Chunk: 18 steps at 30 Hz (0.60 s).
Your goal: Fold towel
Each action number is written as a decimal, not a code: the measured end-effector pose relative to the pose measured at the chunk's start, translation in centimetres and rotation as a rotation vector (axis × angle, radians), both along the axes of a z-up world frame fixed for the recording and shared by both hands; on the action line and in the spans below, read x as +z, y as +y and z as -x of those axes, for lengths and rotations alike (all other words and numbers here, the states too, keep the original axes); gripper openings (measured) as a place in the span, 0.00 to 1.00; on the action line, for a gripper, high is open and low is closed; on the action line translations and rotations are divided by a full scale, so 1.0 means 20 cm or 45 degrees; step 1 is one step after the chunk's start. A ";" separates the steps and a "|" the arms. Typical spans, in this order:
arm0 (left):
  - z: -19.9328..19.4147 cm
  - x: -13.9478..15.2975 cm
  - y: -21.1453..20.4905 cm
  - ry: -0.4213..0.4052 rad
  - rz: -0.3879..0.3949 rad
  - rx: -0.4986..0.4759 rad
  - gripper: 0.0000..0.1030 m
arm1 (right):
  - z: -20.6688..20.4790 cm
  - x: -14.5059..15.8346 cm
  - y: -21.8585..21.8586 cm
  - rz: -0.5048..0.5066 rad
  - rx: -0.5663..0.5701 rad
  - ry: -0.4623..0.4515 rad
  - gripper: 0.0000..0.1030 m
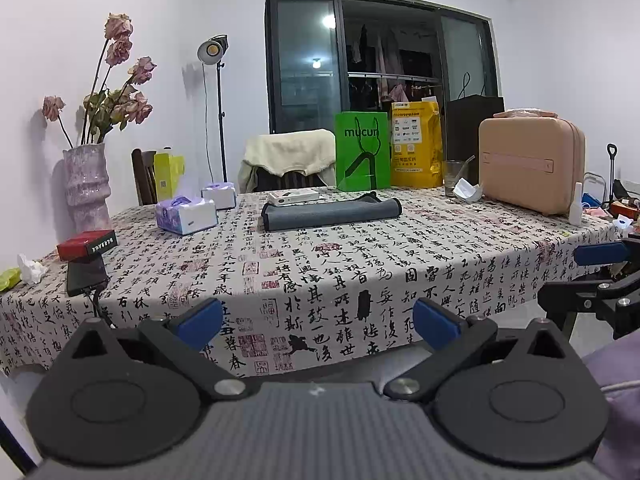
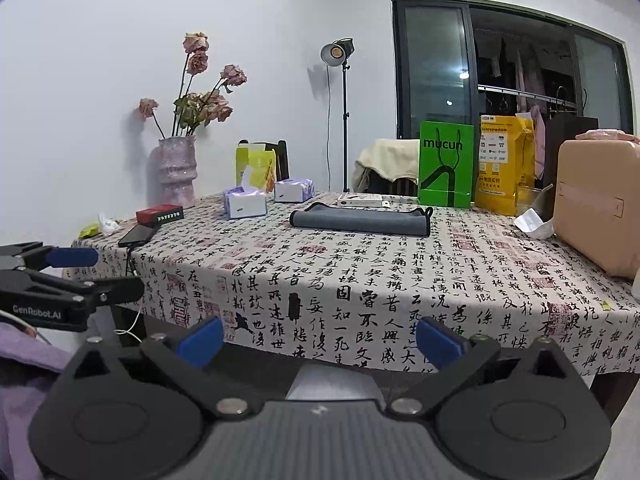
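Left gripper [image 1: 318, 322] and right gripper [image 2: 320, 340] hover off the table's near edge, blue-padded jaws spread wide, empty. Calligraphy-print tablecloth [image 1: 360, 264] lies between. Well beyond, the grey towel [image 1: 330, 212], soft, dark-edged, lies flat toward the far side, long axis crosswise; neither gripper is clearly nearer.

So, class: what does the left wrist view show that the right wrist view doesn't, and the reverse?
Only the left wrist view: a white bottle beside the whole pink case, and the right gripper at its edge. Only the right wrist view: the left gripper at its edge. Both: the grey towel on the table, green bag, vase, both grippers open.
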<state>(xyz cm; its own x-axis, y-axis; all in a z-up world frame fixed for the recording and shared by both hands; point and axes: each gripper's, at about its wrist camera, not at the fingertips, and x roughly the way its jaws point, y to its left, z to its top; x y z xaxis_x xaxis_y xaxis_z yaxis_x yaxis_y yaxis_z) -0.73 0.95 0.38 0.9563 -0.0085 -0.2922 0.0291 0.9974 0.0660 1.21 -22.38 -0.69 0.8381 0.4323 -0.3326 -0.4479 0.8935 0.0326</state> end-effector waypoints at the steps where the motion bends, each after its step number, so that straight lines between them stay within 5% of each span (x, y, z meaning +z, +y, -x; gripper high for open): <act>1: 0.00 0.00 0.00 0.001 0.001 0.000 1.00 | 0.00 0.00 0.00 0.000 0.001 0.000 1.00; 18: -0.01 0.00 -0.01 0.016 -0.001 -0.016 1.00 | 0.00 0.00 0.00 0.000 0.003 -0.002 1.00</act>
